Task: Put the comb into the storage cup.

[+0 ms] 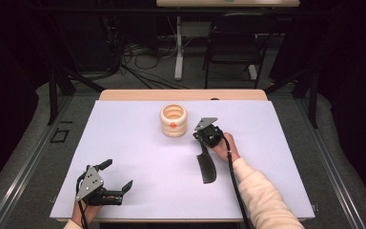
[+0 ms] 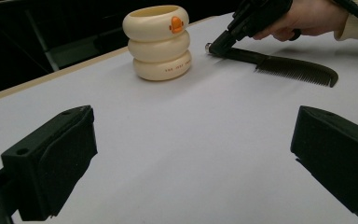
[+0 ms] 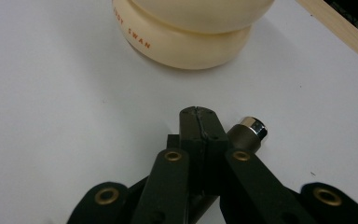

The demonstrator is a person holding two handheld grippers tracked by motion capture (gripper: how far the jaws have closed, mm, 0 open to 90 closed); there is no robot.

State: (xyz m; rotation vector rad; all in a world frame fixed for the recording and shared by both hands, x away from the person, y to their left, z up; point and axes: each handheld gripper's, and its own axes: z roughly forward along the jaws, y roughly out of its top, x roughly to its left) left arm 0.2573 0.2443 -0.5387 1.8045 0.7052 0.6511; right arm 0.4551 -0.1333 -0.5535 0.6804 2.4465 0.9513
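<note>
Dark, matte plastic, the comb (image 1: 206, 168) lies flat on the white table sheet (image 1: 138, 152), its fine teeth in a long curved row and its metal-capped handle end pointing toward the cream holder (image 1: 173, 120). That holder, three smooth stacked rings, stands just beside the handle. The right gripper (image 3: 198, 122) has its jaws pressed together at the handle. The left gripper (image 1: 118, 175) rests well apart, jaws wide, nothing between them.

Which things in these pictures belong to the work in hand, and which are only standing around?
In the work:
- dark plastic comb with a handle, lying flat on the table
- right tongs, closed at the comb's handle end
- cream ringed holder with an orange mark, upright just beyond the comb

Standing around:
- left tongs, open, holding nothing
- black folding chair behind the table
</note>
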